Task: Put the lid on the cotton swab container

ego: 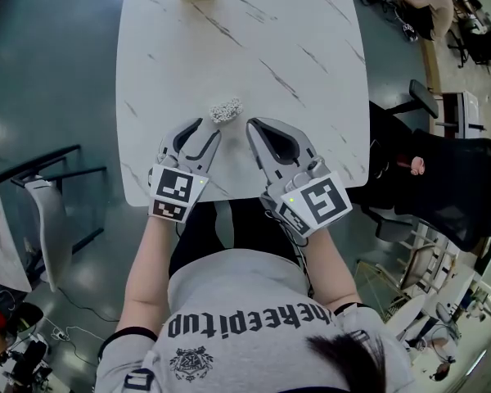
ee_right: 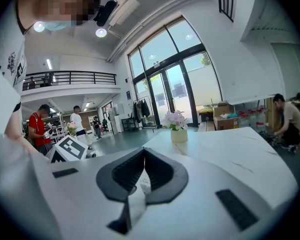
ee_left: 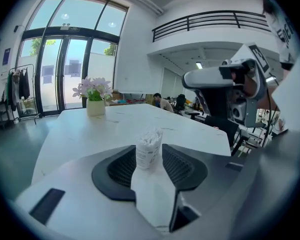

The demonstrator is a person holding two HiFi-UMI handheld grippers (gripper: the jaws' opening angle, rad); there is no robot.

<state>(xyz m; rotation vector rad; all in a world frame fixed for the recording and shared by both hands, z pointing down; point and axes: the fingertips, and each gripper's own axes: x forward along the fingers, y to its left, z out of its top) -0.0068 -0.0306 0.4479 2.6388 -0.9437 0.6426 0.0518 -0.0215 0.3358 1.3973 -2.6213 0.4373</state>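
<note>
Left tool [ee_left: 149, 156], jaws apart (cotton swab container [ee_left: 149, 145] standing between); right tool [ee_right: 144, 153], closed

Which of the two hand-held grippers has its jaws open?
The left hand-held gripper: jaws apart, cotton swab container just ahead. The right hand-held gripper is shut.

The small, clear, round plastic cotton swab container [ego: 226, 110] [ee_left: 149, 151] stands upright near the front edge of the white marble-patterned table [ego: 311, 39], its open top packed with white swab tips, between the parted jaws of my left claw [ego: 209, 128].
</note>
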